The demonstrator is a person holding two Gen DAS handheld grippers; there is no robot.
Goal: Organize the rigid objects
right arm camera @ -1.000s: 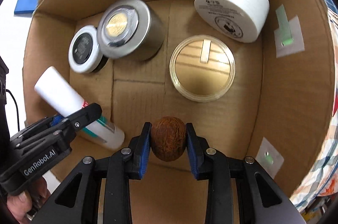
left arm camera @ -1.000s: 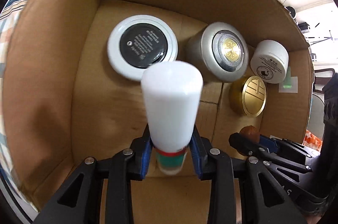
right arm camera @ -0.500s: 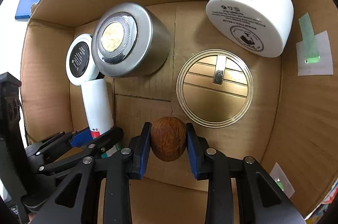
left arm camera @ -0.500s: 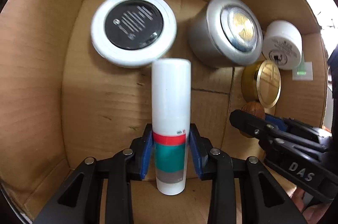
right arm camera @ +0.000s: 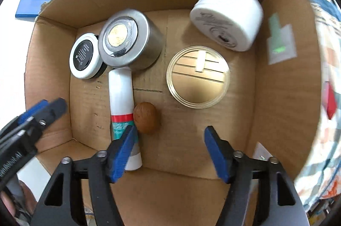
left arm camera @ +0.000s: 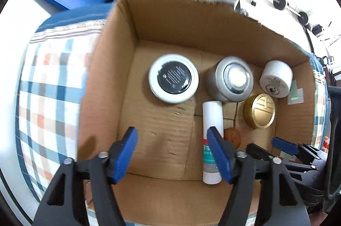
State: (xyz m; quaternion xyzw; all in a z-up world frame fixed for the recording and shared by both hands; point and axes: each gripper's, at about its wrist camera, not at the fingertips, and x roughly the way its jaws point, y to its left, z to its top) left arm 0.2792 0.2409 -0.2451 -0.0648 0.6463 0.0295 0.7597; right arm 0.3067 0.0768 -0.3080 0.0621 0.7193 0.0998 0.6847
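Note:
A cardboard box [left arm camera: 119, 68] [right arm camera: 283, 98] holds the objects. A white tube with red and green bands [left arm camera: 212, 119] [right arm camera: 121, 94] lies flat on the box floor. A brown nut [left arm camera: 232, 135] [right arm camera: 146, 118] lies touching its right side. My left gripper [left arm camera: 172, 140] is open and empty, above the box's near left part; it shows at the left of the right wrist view [right arm camera: 45, 107]. My right gripper [right arm camera: 169, 136] is open and empty, just above and nearer than the nut; it shows low right in the left wrist view [left arm camera: 268, 147].
In the box also stand a white jar with a black lid [left arm camera: 173, 84] [right arm camera: 85, 58], a silver tin [left arm camera: 231, 79] [right arm camera: 127, 39], a white tub on its side [left arm camera: 276, 79] [right arm camera: 228, 17] and a gold lid [left arm camera: 260, 114] [right arm camera: 198, 77]. A checked cloth [left arm camera: 49, 98] lies under the box.
Both grippers have opened and pulled back up. The tube and the nut have been let go and now lie on the box floor side by side.

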